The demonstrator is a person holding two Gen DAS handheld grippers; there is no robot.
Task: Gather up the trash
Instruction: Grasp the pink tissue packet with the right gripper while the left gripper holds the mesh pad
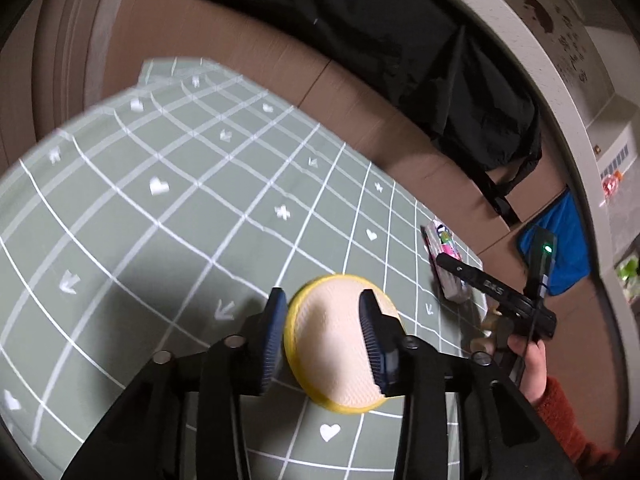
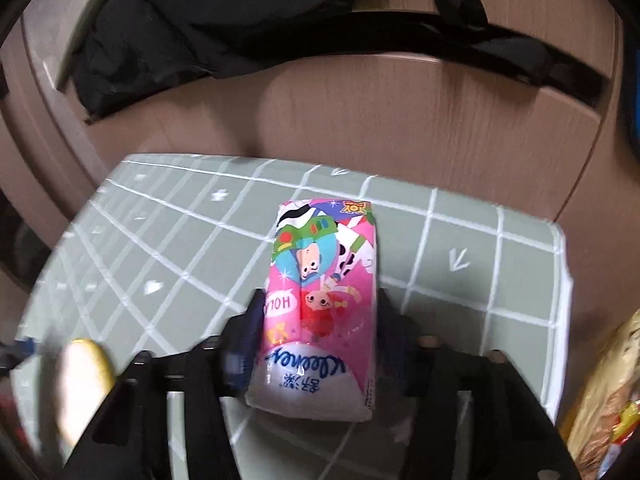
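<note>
The pink printed plastic tissue packet (image 2: 320, 304) is the item under collection in the right wrist view, where it lies flat on the grey-green grid-patterned cloth (image 2: 460, 232) covering the tabletop. The packet is positioned lengthwise between the fingers of the right gripper (image 2: 320, 312), its near end toward the camera. The jaws are spread about as wide as the packet; the view is blurred, and it cannot be told whether the pads press on its sides. The step in hand is judged to be the grasp of this packet. The next move calls for the jaws to be closed squarely on the long sides, after which the packet can be lifted; soft film may be expected to crumple under pressure. At the left edge, the round yellow-rimmed cream pad (image 2: 80, 376) is seen, blurred. A yellowish bag (image 2: 604, 396) is visible at the right edge.

In the left wrist view, the same round pad (image 1: 340, 344) is framed between the blue pads of the left gripper (image 1: 324, 340). The jaws are spread, and a gap is visible beside at least the left finger, so no pinch is judged to be made. The pad appears tilted on the cloth (image 1: 160, 220). Further right, the tissue packet (image 1: 442, 248) lies near the tabletop's edge, with the right gripper's black body (image 1: 500, 292) above it, carried by a hand (image 1: 532, 368) in a rust-red sleeve (image 1: 568, 420).
</note>
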